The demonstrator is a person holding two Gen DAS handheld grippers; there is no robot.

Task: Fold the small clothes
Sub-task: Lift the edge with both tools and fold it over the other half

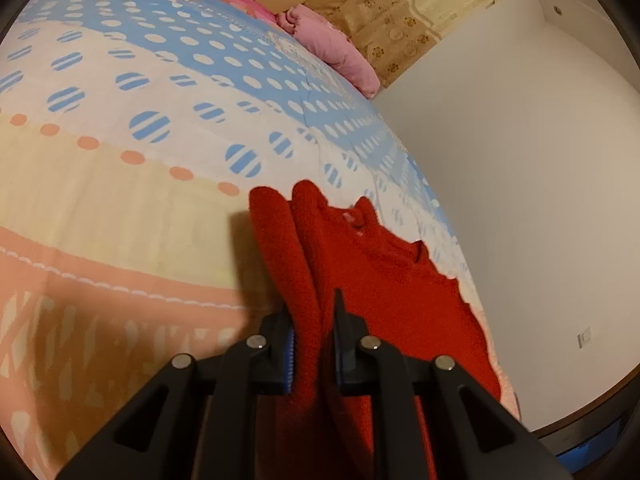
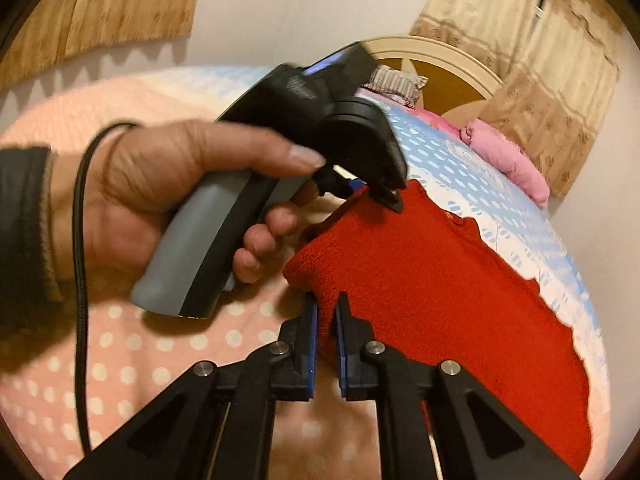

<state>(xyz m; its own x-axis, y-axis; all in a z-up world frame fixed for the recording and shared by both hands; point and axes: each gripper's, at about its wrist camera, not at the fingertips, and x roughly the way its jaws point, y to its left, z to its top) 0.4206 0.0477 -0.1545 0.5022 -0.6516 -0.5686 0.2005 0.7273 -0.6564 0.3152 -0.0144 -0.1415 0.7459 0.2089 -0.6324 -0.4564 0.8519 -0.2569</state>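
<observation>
I have the red knitted garment [image 2: 440, 280] lying on the bed [image 1: 120, 200], near the edge that faces the white wall, and I grip it with both tools. My left gripper [image 1: 314, 344] is clamped on a bunched ridge of the red knit; the fabric rises between its blue pads and stands up ahead of them in 2 soft humps. My right gripper [image 2: 326, 336] is pinched on the near corner of the same garment, where a doubled edge pokes up between the pads. From the right wrist view I also see my left hand [image 2: 160, 192] around the grey handle of the other tool, whose tip bites the far side of that same folded edge.

I judge the folding is underway, not finished. The part I hold looks doubled over, so 1 fold seems started along this side. The rest of the garment still spreads flat and wide toward the scalloped hem, with the neckline and a small label in view farther up. What remains, as I read it, is to carry this held edge across, lay it down flat, and fold again to a compact shape. I see no other small clothes in either view; only a pink pillow [image 1: 336, 52] sits far up the bed.
</observation>
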